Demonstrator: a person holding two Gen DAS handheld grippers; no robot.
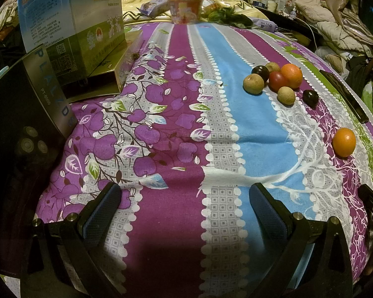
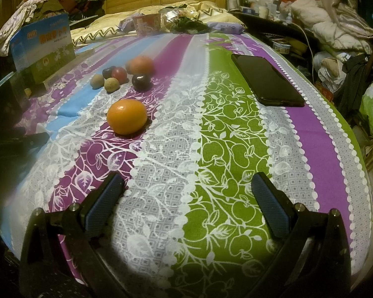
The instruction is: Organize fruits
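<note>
A cluster of fruit lies on the striped cloth (image 1: 176, 129): an orange (image 1: 291, 75), a red fruit (image 1: 278, 80), dark plums (image 1: 260, 72) (image 1: 310, 98) and tan round fruits (image 1: 253, 83) (image 1: 286, 95). A second orange (image 1: 344, 142) lies alone nearer me, also in the right wrist view (image 2: 126, 116). The cluster shows in the right wrist view (image 2: 126, 74). My left gripper (image 1: 184, 198) is open and empty, far left of the fruit. My right gripper (image 2: 186, 188) is open and empty, short of the lone orange.
A black phone (image 2: 266, 79) lies on the cloth's right side. A blue-green carton (image 1: 72, 22) and a black box (image 1: 24, 114) stand at left. A patterned bowl (image 1: 185, 10), bags and bedding lie at the far end. Clutter fills the right edge.
</note>
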